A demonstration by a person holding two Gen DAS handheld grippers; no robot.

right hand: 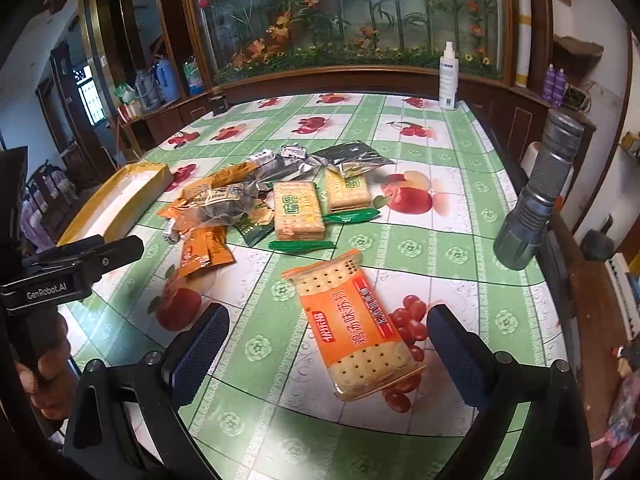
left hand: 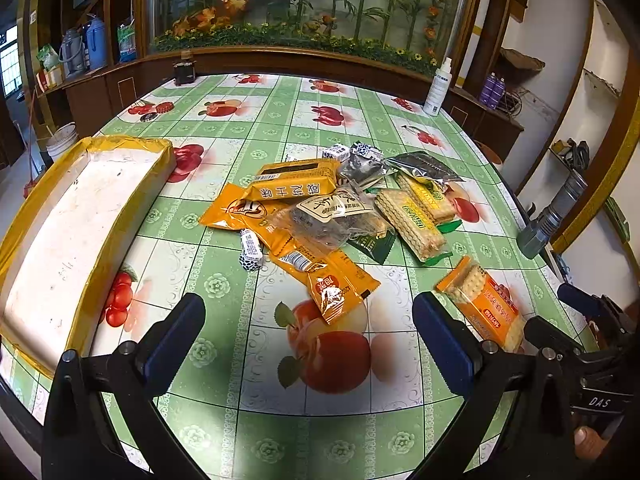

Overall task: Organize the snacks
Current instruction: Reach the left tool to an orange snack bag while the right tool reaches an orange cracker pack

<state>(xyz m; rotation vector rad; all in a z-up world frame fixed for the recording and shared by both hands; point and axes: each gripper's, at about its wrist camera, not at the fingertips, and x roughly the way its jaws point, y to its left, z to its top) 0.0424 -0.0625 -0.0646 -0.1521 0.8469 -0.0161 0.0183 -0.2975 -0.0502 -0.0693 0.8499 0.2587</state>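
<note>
A pile of snack packets [left hand: 320, 208] lies mid-table: orange sachets, cracker packs, foil bags and small candies; the pile also shows in the right wrist view [right hand: 280, 196]. An orange soda-cracker pack [right hand: 356, 324] lies apart, near the front; it also shows in the left wrist view [left hand: 484, 300]. A shallow yellow-edged white tray [left hand: 76, 224] sits at the left, also seen in the right wrist view [right hand: 120, 200]. My left gripper [left hand: 308, 332] is open and empty above the tablecloth. My right gripper [right hand: 328, 344] is open, its fingers on either side of the cracker pack.
A grey flashlight [right hand: 536, 196] stands at the table's right edge. A white spray bottle [right hand: 448, 76] stands at the far edge. A small dark jar [left hand: 184, 72] sits far left. Shelves and a cabinet surround the table [left hand: 280, 432].
</note>
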